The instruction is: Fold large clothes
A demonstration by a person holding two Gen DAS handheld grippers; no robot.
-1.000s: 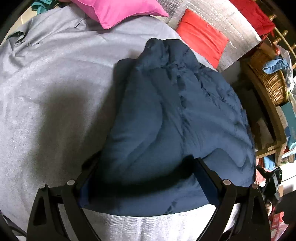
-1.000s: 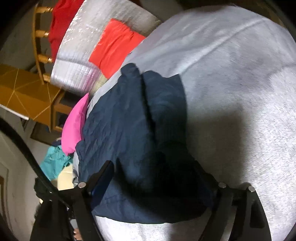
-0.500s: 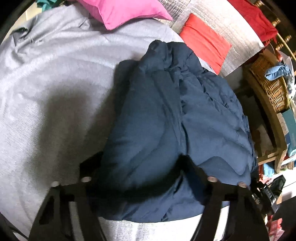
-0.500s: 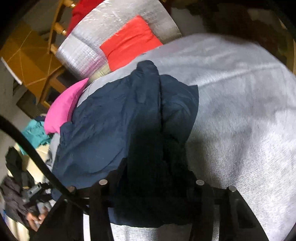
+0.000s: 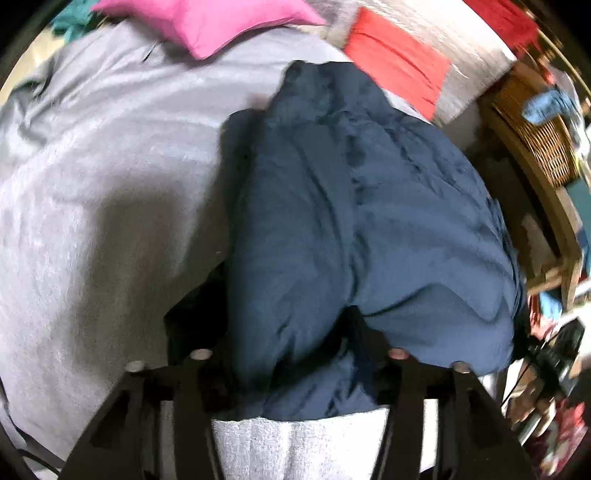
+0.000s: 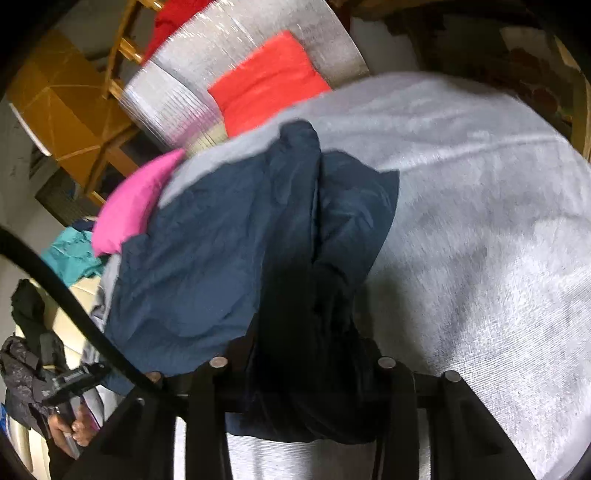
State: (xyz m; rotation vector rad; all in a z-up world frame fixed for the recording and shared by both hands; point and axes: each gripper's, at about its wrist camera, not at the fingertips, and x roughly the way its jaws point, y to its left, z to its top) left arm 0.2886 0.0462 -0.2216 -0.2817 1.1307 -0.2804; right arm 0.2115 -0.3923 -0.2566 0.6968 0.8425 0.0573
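Both grippers' jaws narrowed, bunching puffy navy jacket (image 5: 369,229).

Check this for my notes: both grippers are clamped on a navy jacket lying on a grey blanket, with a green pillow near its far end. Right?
One detail is off: the pillow is pink, not green, as the left wrist view shows. The rest holds: the left gripper and right gripper are both clamped on the navy jacket, which lies on the grey blanket.

Bulky navy quilted jacket (image 5: 362,229) lies on the grey fleece blanket (image 5: 92,192) — pink cushion (image 5: 207,22) behind it, woven wicker basket (image 5: 535,122) to its right.
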